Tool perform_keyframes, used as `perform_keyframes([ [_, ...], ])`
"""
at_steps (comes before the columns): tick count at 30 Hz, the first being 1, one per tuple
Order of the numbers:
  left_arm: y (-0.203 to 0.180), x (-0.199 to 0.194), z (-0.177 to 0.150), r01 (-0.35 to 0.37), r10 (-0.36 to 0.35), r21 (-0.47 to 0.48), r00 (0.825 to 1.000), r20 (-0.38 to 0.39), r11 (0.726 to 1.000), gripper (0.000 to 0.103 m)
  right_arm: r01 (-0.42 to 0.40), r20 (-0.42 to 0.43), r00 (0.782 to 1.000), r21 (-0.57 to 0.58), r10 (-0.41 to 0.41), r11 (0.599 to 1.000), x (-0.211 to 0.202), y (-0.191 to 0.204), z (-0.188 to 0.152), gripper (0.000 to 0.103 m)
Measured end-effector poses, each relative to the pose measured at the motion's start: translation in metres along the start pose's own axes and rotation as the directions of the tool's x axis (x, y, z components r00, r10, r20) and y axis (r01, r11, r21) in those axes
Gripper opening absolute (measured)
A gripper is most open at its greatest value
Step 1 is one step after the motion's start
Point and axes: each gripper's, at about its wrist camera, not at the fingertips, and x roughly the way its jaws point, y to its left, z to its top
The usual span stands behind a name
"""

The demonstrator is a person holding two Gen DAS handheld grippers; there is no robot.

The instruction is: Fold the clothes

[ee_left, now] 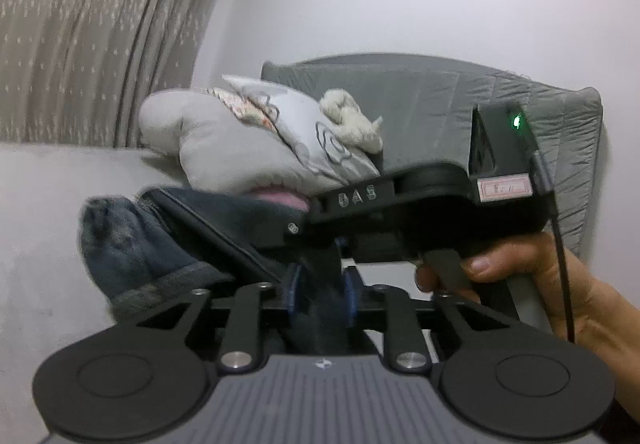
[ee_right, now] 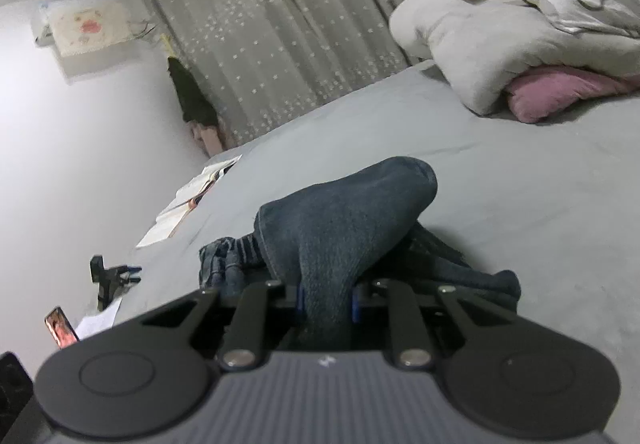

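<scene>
A dark blue fleecy garment point(ee_right: 340, 212) lies bunched on the grey bed sheet point(ee_right: 520, 204). My right gripper point(ee_right: 328, 300) is shut on a raised fold of it, and the cloth fills the gap between the blue pads point(ee_right: 301, 298). In the left wrist view the same garment point(ee_left: 132, 244) hangs to the left, with a seam edge running toward me. My left gripper point(ee_left: 322, 290) is shut on another part of the dark cloth. Just above it, the black housing of the right gripper point(ee_left: 420, 204) crosses the view, held by a hand point(ee_left: 520, 276).
A rolled grey duvet point(ee_right: 500, 36) with a pink pillow point(ee_right: 560, 92) under it sits at the head of the bed, before a grey padded headboard point(ee_left: 440, 96). An open book point(ee_right: 192, 196), a phone point(ee_right: 60, 326) and a black clamp point(ee_right: 108, 276) lie near the bed's left edge. A curtain point(ee_right: 280, 24) hangs behind.
</scene>
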Motion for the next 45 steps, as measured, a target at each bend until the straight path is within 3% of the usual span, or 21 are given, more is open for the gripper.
perform_keyframes([
  [4,0.014,-0.005,0.006,-0.087,0.089,-0.045,0.996,0.032,0.995,0.042,-0.002,0.003,1.000,0.007,0.002,1.000,-0.003,-0.006,0.000,0.016],
  [6,0.026,-0.006,0.006,-0.190,0.195,-0.100,0.980,0.043,0.977,0.047,-0.004,0.004,1.000,0.011,0.004,1.000,-0.004,-0.009,0.000,0.016],
  [8,0.034,-0.002,0.005,-0.246,0.252,-0.139,0.967,0.026,0.959,0.048,-0.005,0.005,1.000,0.014,0.005,1.000,-0.005,-0.012,0.000,0.016],
  [11,0.043,0.005,0.001,-0.272,0.275,-0.187,0.961,-0.014,0.944,0.050,-0.007,0.007,1.000,0.019,0.006,1.000,-0.007,-0.016,0.000,0.016],
  [20,0.076,0.011,-0.020,-0.300,0.293,-0.375,0.953,-0.076,0.877,0.054,-0.020,0.001,1.000,0.021,0.020,1.000,-0.008,-0.019,-0.001,0.016],
  [24,0.085,0.011,-0.028,-0.305,0.297,-0.412,0.951,-0.086,0.858,0.069,-0.022,-0.005,1.000,0.020,0.022,1.000,-0.007,-0.016,0.000,0.016],
  [27,0.103,0.014,-0.040,-0.278,0.259,-0.527,0.960,-0.112,0.803,0.075,-0.024,-0.007,1.000,0.020,0.025,1.000,-0.005,-0.014,0.000,0.016],
  [31,0.119,0.015,-0.051,-0.220,0.188,-0.644,0.975,-0.119,0.733,0.074,-0.033,-0.010,0.999,0.018,0.033,0.999,-0.003,-0.013,-0.004,0.016],
  [32,0.119,0.015,-0.052,-0.211,0.181,-0.649,0.977,-0.114,0.731,0.068,-0.035,-0.010,0.999,0.018,0.035,0.999,-0.003,-0.013,-0.004,0.016],
  [33,0.119,0.015,-0.053,-0.202,0.174,-0.652,0.979,-0.108,0.730,0.046,-0.036,-0.010,0.999,0.018,0.036,0.999,-0.002,-0.012,-0.004,0.016],
  [34,0.118,0.014,-0.054,-0.165,0.150,-0.641,0.986,-0.078,0.749,0.035,-0.036,-0.009,0.999,0.017,0.036,0.999,-0.003,-0.012,-0.003,0.016],
  [36,0.112,0.013,-0.052,-0.177,0.169,-0.606,0.983,-0.071,0.775,0.019,-0.022,0.008,1.000,0.014,0.022,1.000,-0.004,-0.011,-0.002,0.016],
  [39,0.099,0.010,-0.046,-0.222,0.227,-0.528,0.972,-0.057,0.820,0.015,0.008,0.049,0.999,0.017,-0.009,1.000,-0.008,-0.013,-0.001,0.015],
  [45,0.090,0.005,-0.029,-0.299,0.313,-0.427,0.949,-0.040,0.853,0.015,0.055,0.127,0.990,0.045,-0.061,0.997,-0.020,-0.025,0.006,0.014],
])
